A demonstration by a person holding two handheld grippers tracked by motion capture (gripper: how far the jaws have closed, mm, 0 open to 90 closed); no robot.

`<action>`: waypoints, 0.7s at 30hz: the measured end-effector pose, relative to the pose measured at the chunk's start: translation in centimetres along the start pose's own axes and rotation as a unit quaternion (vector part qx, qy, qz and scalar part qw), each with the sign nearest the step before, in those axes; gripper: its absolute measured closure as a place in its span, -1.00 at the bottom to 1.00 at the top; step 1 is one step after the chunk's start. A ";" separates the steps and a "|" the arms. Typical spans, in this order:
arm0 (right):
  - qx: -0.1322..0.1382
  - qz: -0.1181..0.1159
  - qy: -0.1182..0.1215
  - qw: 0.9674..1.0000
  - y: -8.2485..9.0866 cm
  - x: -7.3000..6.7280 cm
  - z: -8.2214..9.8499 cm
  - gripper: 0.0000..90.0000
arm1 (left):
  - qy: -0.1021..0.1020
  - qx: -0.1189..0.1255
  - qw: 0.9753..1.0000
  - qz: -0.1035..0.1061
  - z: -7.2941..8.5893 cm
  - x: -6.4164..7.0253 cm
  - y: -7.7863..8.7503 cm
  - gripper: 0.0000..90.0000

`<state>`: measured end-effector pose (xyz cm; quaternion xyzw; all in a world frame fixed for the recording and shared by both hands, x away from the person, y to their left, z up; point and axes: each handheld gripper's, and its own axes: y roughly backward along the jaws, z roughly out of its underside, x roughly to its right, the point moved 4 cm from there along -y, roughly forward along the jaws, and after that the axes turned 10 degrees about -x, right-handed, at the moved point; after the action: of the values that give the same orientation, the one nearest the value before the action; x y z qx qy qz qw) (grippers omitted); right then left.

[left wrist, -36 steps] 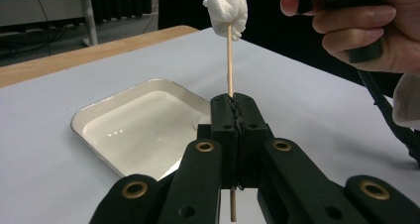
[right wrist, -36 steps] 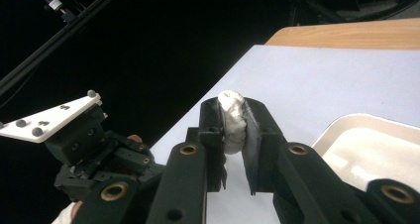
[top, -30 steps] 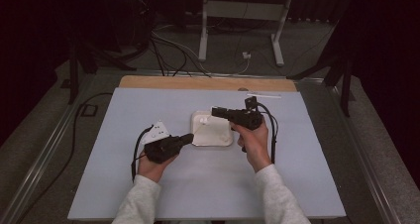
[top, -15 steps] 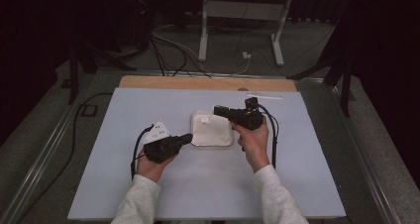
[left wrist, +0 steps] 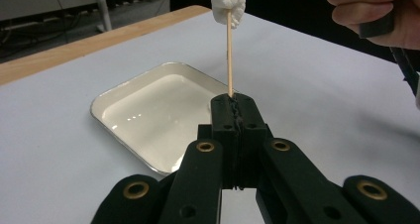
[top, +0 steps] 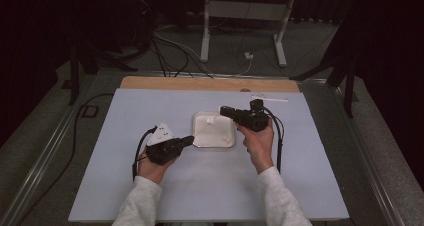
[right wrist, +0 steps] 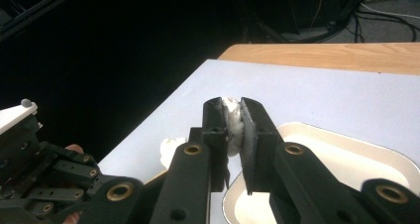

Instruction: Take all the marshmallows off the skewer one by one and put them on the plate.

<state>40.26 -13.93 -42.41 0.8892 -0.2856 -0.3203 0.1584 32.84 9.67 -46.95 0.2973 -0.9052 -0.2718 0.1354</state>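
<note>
High view: the left gripper (top: 187, 140) is lying at seven o'clock of the shallow white rectangular metal tray (top: 200, 141), the right gripper (top: 223, 110) hovering over its one o'clock corner.

Left gripper view: the jaws are clamping the base of a thin wooden skewer (left wrist: 229, 55) carrying a soft white marshmallow (left wrist: 227, 0) at twelve o'clock; it looks light, brittle.

Right gripper view: the jaws are pinching a second squashy marshmallow piece (right wrist: 234, 121), probably sticky; the tray rim is sitting beneath.
</note>
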 end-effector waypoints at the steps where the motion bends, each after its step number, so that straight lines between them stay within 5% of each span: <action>1: 0.002 0.002 -0.002 1.000 0.0 0.0 0.0 0.85 | -0.001 -0.002 1.000 -0.004 0.0 0.0 0.0 1.00; 13: 0.008 0.033 0.009 0.999 0.3 0.2 0.1 0.91 | 0.001 -0.013 1.000 -0.004 0.3 -0.5 0.3 1.00; 14: 0.020 0.065 0.008 0.998 0.6 0.5 0.0 0.92 | 0.005 -0.017 1.000 -0.011 0.6 -0.8 0.4 1.00; 15: 0.034 0.067 -0.003 0.997 1.3 1.1 -0.2 0.92 | 0.020 -0.008 1.000 -0.002 0.9 -1.3 0.8 1.00; 16: 0.043 0.045 -0.020 0.998 2.0 1.7 -0.5 0.91 | 0.035 0.006 0.999 0.004 1.1 -1.8 1.2 1.00; 21: 0.017 0.043 -0.006 0.999 3.1 2.4 -0.3 0.87 | 0.055 0.022 0.998 0.000 1.0 -2.5 1.7 1.00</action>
<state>40.76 -17.77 -41.89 0.8768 -0.3295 -0.3138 0.1554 33.64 12.73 -47.02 0.3148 -0.9022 -0.2347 0.1786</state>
